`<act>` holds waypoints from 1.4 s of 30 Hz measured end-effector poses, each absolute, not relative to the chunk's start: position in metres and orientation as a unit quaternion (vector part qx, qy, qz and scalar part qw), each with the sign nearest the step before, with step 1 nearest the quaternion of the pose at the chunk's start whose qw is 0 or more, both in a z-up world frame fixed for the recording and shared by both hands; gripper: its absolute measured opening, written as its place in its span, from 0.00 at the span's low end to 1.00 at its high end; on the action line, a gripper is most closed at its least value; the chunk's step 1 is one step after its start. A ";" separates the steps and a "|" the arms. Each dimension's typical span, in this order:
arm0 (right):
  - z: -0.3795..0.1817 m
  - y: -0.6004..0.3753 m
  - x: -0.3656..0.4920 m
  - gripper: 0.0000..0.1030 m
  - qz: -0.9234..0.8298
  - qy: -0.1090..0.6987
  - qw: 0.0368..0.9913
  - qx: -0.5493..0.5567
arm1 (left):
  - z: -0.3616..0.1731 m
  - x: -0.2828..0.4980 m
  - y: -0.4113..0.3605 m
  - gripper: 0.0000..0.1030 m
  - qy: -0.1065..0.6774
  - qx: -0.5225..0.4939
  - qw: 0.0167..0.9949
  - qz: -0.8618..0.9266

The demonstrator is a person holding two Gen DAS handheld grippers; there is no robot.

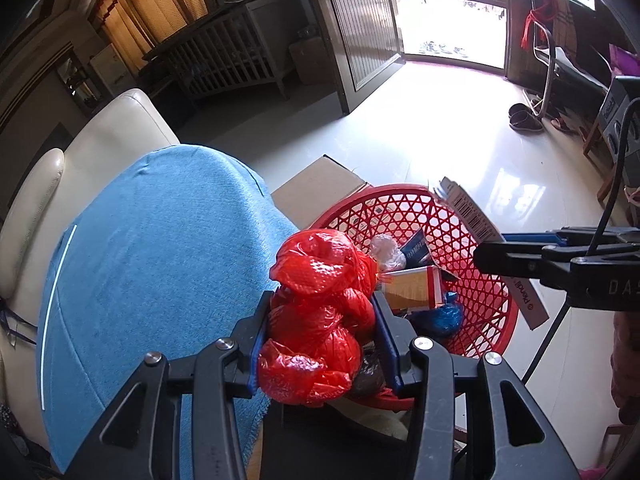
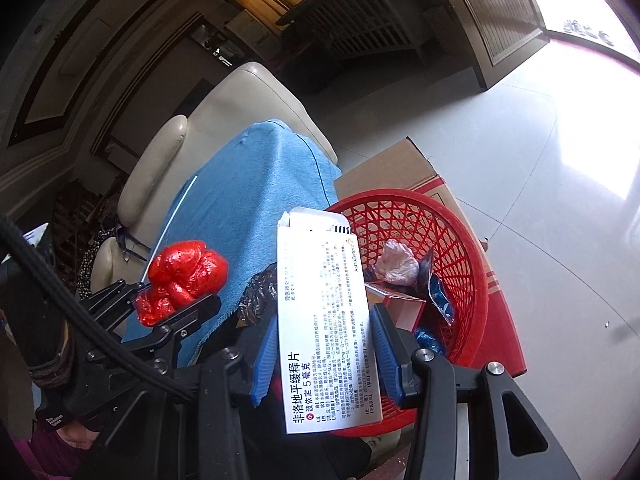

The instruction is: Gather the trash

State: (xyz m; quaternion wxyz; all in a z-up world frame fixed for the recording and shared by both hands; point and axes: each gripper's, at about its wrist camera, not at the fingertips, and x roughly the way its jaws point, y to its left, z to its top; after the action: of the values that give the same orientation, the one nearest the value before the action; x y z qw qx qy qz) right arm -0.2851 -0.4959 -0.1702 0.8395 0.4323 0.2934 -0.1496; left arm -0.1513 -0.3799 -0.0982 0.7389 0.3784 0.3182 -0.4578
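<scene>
Glossy white tiled floor [image 1: 460, 136] reflects strong daylight from an open doorway [image 1: 448, 24] at far right. A cream leather sofa [image 1: 120, 128] stands at left. Orange curtains [image 1: 152, 4] hang behind a slatted cabinet [image 1: 228, 56].

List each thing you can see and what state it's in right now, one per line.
Left gripper: shut on red bag.
Red bag: crumpled, held beside the basket.
Right gripper: shut on box.
Box: flattened, end flap open, held at the basket's rim.
Basket: upright, partly filled with trash.
Carton: closed, behind the basket.
Door: open.
</scene>
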 end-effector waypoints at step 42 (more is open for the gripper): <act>-0.105 -0.446 -0.239 0.59 -0.116 0.305 0.886 0.330 | -0.003 -0.089 -0.265 0.74 0.279 0.264 0.859 -0.338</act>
State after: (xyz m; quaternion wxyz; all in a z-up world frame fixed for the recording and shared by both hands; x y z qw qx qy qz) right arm -0.2386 -0.4464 -0.1053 0.8860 0.3298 0.3046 -0.1164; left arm -0.0892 -0.2648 -0.0033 0.8594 0.2637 0.2787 -0.3380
